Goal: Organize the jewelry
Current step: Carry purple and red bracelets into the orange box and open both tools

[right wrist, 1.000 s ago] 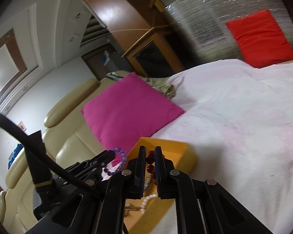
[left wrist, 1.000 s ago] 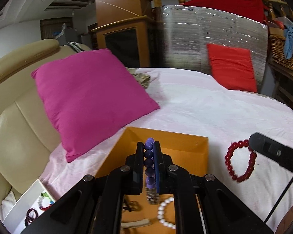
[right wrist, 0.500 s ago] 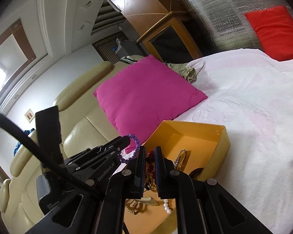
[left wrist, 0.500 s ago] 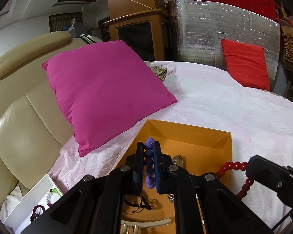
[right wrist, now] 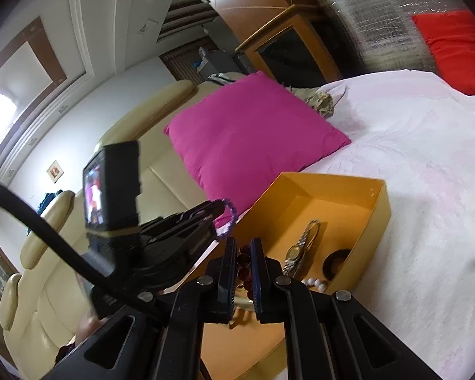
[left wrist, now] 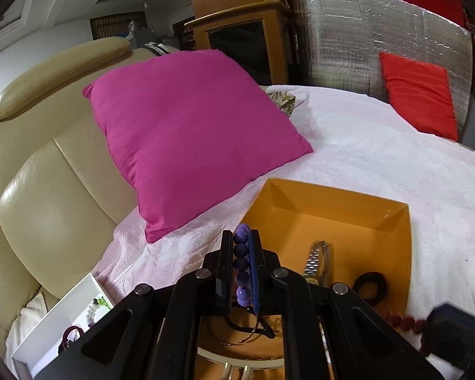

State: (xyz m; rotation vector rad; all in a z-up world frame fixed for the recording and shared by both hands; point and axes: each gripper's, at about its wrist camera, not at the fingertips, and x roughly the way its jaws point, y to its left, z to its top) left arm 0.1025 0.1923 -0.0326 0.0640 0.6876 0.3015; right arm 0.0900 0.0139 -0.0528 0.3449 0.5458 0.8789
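My left claw (left wrist: 240,266) is clamped narrow on a string of round purple beads (left wrist: 241,262), and my right claw (right wrist: 243,269) is pinched just as tight on a bracelet of dark red beads (right wrist: 242,264); both hang over the near end of the open orange cardboard box (left wrist: 392,218), which sits on the pale pink bedspread (left wrist: 380,152) beside the big magenta cushion (left wrist: 186,133). In the box I can see a metal-link wristwatch (right wrist: 297,250), a black ring-shaped band (left wrist: 370,285) and a few white pearl beads (right wrist: 313,282). A white tray (left wrist: 63,319) with more beaded pieces lies at the lower left in the left view.

I judge the step in hand to be setting these two strands down in the box; to do it well I should bring each claw low over a bare patch of the orange floor, clear of the watch and the band, before letting go, so the beads settle and do not bounce or tangle; I should release one claw at a time, keeping the two claws from knocking together, and watch that no loop catches on the box wall.
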